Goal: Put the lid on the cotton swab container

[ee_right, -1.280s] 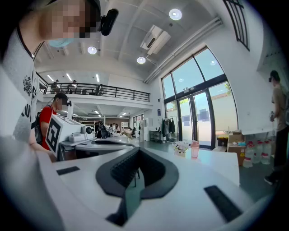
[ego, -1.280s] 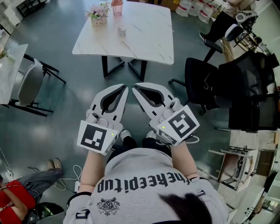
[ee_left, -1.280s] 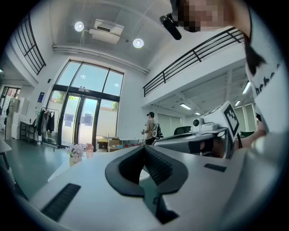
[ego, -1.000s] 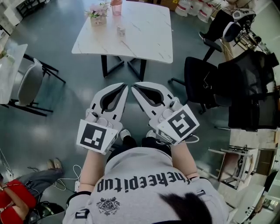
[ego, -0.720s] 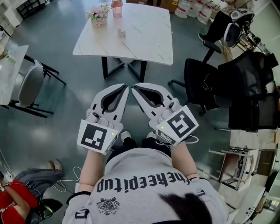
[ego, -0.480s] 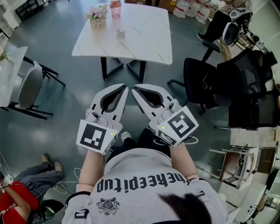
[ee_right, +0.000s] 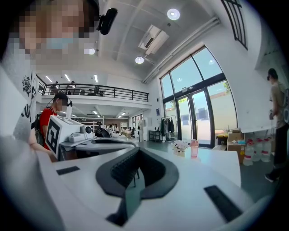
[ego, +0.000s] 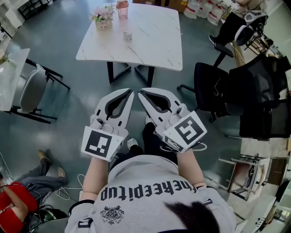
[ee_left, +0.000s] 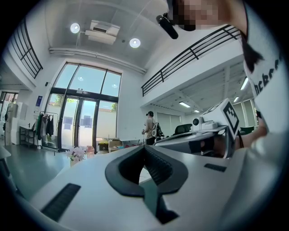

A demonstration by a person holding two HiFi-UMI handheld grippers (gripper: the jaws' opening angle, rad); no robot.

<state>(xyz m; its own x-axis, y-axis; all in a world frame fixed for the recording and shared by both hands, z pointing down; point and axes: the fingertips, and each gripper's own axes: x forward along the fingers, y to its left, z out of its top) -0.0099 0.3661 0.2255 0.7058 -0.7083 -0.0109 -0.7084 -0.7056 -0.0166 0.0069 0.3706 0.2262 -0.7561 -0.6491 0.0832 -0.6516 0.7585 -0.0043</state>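
Fingers (ego: 102,102) of the left gripper (ego: 132,91) are pressed together with nothing between them, and the right gripper (ego: 140,91) is closed and empty in the same way. Both are at the middle of the frame, tips almost touching. At the upper centre the small cotton swab container (ego: 127,34) stands on the white marble table (ego: 154,41), near a pink cup (ego: 122,8), well apart from both grippers

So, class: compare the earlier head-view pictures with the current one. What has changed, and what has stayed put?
The person's dark trouser leg has stepped forward beneath the right gripper; the person in red has shifted their feet. Nothing was grasped or released. The left gripper stayed beside it, both with jaws shut and empty.
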